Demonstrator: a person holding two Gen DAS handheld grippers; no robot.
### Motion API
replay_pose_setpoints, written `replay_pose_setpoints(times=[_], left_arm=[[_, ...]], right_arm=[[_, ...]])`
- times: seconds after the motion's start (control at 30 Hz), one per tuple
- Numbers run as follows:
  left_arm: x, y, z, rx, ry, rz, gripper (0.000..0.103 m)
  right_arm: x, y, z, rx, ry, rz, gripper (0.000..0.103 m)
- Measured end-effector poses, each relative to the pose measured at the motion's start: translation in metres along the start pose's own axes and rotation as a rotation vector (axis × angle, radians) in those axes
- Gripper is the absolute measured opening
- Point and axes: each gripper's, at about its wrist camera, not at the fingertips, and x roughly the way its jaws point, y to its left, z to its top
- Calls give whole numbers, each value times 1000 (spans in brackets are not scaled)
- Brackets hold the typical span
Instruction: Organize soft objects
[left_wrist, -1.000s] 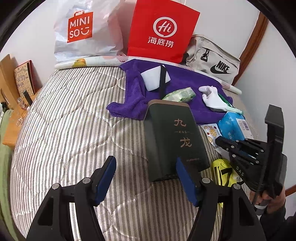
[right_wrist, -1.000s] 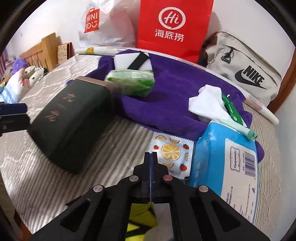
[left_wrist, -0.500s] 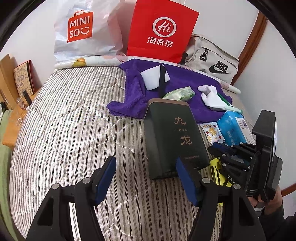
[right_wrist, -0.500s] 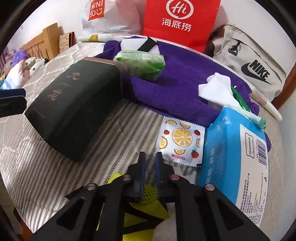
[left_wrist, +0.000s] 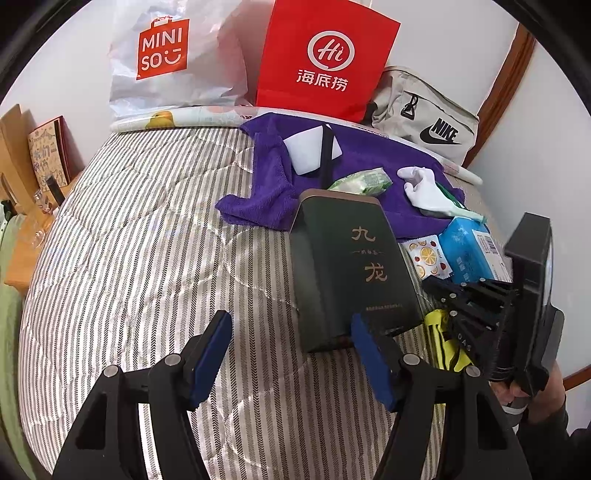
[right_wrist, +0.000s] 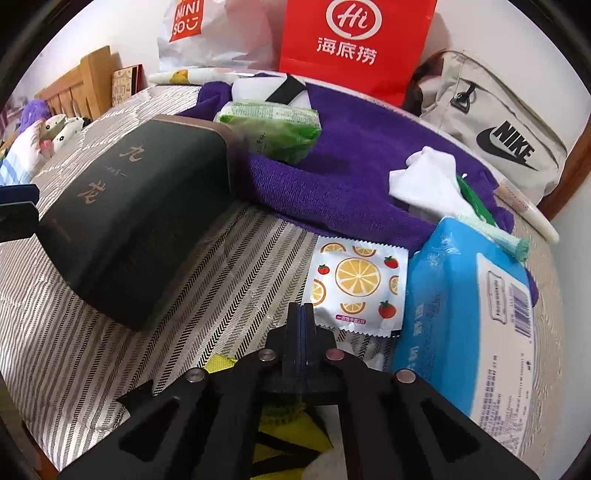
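Note:
My left gripper (left_wrist: 293, 354) stands open over the striped mattress (left_wrist: 147, 258), its right pad beside the near end of a dark green box (left_wrist: 351, 266). My right gripper (right_wrist: 303, 314) is shut, its tips at the lower left corner of a fruit-print sachet (right_wrist: 358, 280); I cannot tell whether it pinches that corner. A yellow and black cloth (right_wrist: 288, 435) lies under its body. A blue wipes pack (right_wrist: 443, 314) sits to its right. On the purple towel (right_wrist: 351, 177) rest a green tissue pack (right_wrist: 273, 125) and a white glove (right_wrist: 424, 181).
A white Miniso bag (left_wrist: 166, 62), a red paper bag (left_wrist: 321, 62) and a beige Nike bag (left_wrist: 428, 118) line the wall behind the bed. A wooden bedside surface (left_wrist: 22, 236) borders the left edge. Plush toys (right_wrist: 40, 136) lie far left. A hand (left_wrist: 535, 391) holds the right gripper.
The right gripper's jaws parted slightly over the yellow cloth, then closed again, and its tips moved forward to the sachet's corner. The left gripper has stayed put.

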Motion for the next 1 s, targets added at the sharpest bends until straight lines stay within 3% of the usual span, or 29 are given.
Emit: replay_pose_setpoints(times=[0.57,1.0], left_arm=[[-10,-21,-13,20,11,-28,65],[-1,-84,-51,67,70,-101,65]], right_arm=[[-87,-6,-19,59,-138,142,0],[-153,-30,-95,104,-192,174,0]])
